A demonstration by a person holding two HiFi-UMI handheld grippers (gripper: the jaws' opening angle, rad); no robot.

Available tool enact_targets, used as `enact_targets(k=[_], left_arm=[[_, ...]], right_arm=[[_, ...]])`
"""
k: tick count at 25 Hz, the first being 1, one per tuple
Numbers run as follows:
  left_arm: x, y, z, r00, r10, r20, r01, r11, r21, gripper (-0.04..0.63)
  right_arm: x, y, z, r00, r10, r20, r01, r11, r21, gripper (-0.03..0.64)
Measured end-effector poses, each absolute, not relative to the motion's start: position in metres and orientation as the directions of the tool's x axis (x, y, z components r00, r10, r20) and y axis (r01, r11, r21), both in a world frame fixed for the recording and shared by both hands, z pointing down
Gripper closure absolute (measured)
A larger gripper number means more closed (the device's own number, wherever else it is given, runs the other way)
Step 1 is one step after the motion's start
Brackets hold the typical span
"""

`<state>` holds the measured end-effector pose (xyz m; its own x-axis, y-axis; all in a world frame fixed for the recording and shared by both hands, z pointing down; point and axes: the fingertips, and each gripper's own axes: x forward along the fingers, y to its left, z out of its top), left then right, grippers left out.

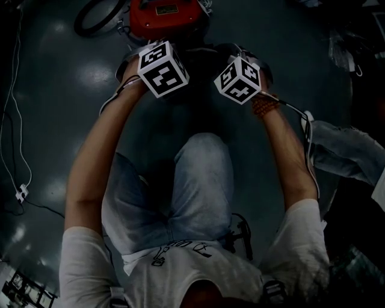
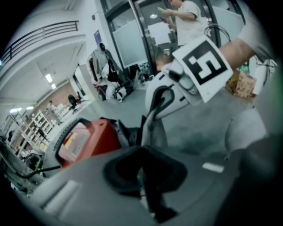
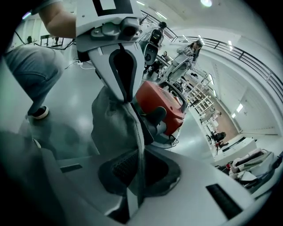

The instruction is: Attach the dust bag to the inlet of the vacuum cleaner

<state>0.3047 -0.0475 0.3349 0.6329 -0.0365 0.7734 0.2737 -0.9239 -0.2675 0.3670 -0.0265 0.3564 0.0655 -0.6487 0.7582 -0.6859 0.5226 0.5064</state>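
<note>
Head view: the left claw (image 1: 155,57) and right claw (image 1: 240,72) are held side by side over the dim floor (image 1: 54,90), just short of the red vacuum cleaner (image 1: 165,17). Left gripper view: the left claw (image 2: 148,194) is clenched on an edge of the grey dust bag (image 2: 155,132). Right gripper view: the right claw (image 3: 132,176) is clenched on the bag's other edge, so the bag (image 3: 112,123) hangs between the 2 claws, near the vacuum cleaner (image 3: 161,103).

Nothing legible recorded. The yellow rectangular label (image 1: 157,10) on the red plastic vacuum cleaner (image 1: 174,23) is too small and dim to read. The black print (image 1: 180,248) on my white cotton T-shirt (image 1: 84,258) shows indecipherable strokes only.
</note>
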Motion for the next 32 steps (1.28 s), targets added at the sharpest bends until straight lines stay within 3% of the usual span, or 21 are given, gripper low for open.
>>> enact_targets(k=[13, 17, 18, 20, 22, 24, 26, 27, 28, 32], left_arm=[[0.309, -0.045, 0.331, 0.666, -0.064, 0.744, 0.259, -0.914, -0.311, 0.566], [0.308, -0.047, 0.326, 0.695, -0.085, 0.714, 0.238, -0.910, -0.340, 0.535], [0.307, -0.047, 0.322, 0.710, -0.089, 0.699, 0.223, -0.913, -0.342, 0.507], [0.304, -0.046, 0.316, 0.734, -0.085, 0.674, 0.201, -0.921, -0.335, 0.440], [0.296, -0.044, 0.308, 0.759, -0.087, 0.645, 0.175, -0.927, -0.331, 0.419], [0.285, -0.045, 0.295, 0.800, -0.110, 0.590, 0.115, -0.937, -0.330, 0.422], [0.271, -0.047, 0.276, 0.850, -0.132, 0.510, 0.033, -0.953, -0.301, 0.495], [0.264, -0.046, 0.266, 0.876, -0.136, 0.462, -0.007, -0.963, -0.270, 0.567], [0.259, -0.045, 0.256, 0.900, -0.137, 0.413, -0.043, -0.973, -0.228, 0.591], [0.243, -0.047, 0.221, 0.951, -0.204, 0.234, -0.184, -0.977, -0.105, 0.592]], right_arm=[[0.367, -0.019, 0.365, 0.053, -0.654, 0.755, -0.724, 0.495, 0.480, 0.594], [0.367, -0.018, 0.362, 0.044, -0.670, 0.741, -0.754, 0.465, 0.465, 0.591], [0.367, -0.018, 0.360, 0.036, -0.677, 0.735, -0.769, 0.451, 0.453, 0.580], [0.368, -0.015, 0.353, 0.017, -0.695, 0.719, -0.803, 0.419, 0.424, 0.497], [0.372, -0.009, 0.342, 0.012, -0.721, 0.693, -0.829, 0.381, 0.410, 0.465], [0.376, -0.003, 0.321, 0.021, -0.770, 0.638, -0.855, 0.317, 0.411, 0.465], [0.378, 0.006, 0.284, 0.049, -0.847, 0.530, -0.890, 0.204, 0.408, 0.466], [0.377, 0.009, 0.263, 0.065, -0.883, 0.464, -0.908, 0.141, 0.394, 0.487], [0.372, 0.010, 0.243, 0.072, -0.913, 0.402, -0.927, 0.087, 0.364, 0.582], [0.330, -0.009, 0.188, 0.053, -0.978, 0.202, -0.983, -0.015, 0.181, 0.606]])
